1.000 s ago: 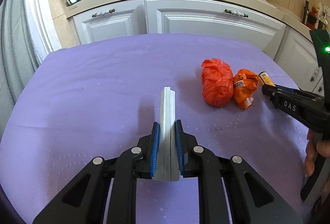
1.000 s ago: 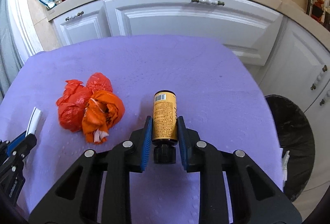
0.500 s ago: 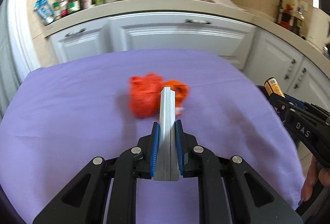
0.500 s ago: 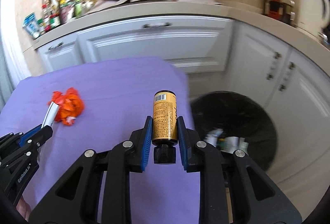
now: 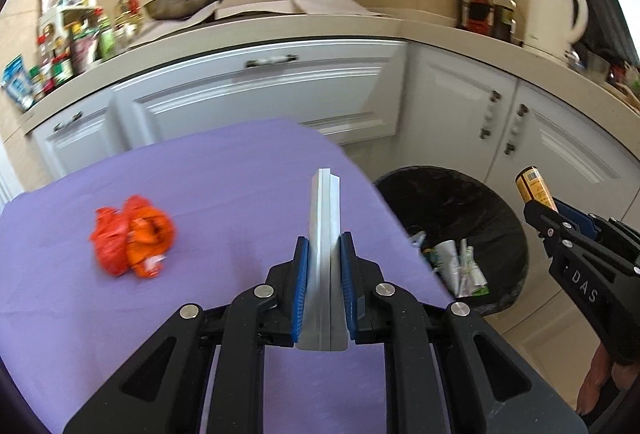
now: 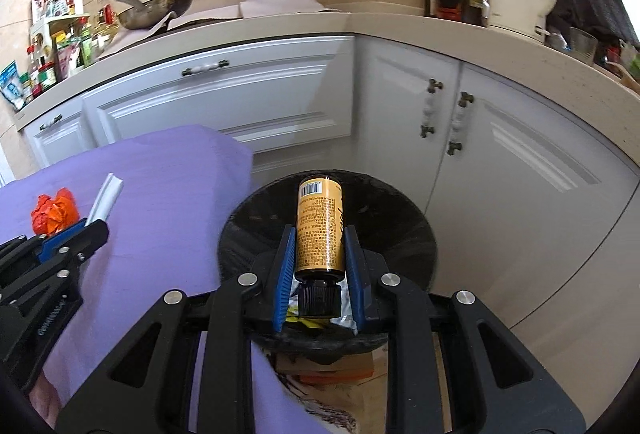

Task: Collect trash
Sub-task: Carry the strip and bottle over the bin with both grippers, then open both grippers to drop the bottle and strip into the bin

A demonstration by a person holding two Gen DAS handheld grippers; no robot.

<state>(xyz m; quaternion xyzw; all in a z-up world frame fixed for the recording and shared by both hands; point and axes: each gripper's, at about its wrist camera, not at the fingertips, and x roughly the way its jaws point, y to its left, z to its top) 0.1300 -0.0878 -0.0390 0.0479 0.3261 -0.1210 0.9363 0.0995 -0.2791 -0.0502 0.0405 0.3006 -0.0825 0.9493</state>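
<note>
Trash: a yellow bottle [image 6: 319, 228], a flat white strip [image 5: 325, 234] and 2 crumpled orange bags [image 5: 132, 240].
Bottle: gripped in the right gripper [image 6: 319, 254], black cap toward the camera, barcode end pointing away; it hangs over the bin's opening.
Right gripper: jaws nearly closed, blue pads pressed on both sides of the bottle. In the left view it shows at the right edge, bottle tip sticking out, beside the bin.
Strip: clamped on edge in the left gripper [image 5: 323, 274], jutting forward past the pads, above the table's right edge.
Left gripper: jaws nearly closed, pads tight against the strip's 2 faces. In the right view it shows low on the left, over the cloth.
Bags: lying together on the purple cloth [image 5: 208, 194], touching each other, well left of the strip.
Bin [image 5: 460, 202]: round, lined with a black bag, on the floor just beside the table and in front of the white cabinets [image 6: 500, 154]; papers and wrappers lie inside.
Hand [image 5: 600, 382]: partly seen under the right gripper.
</note>
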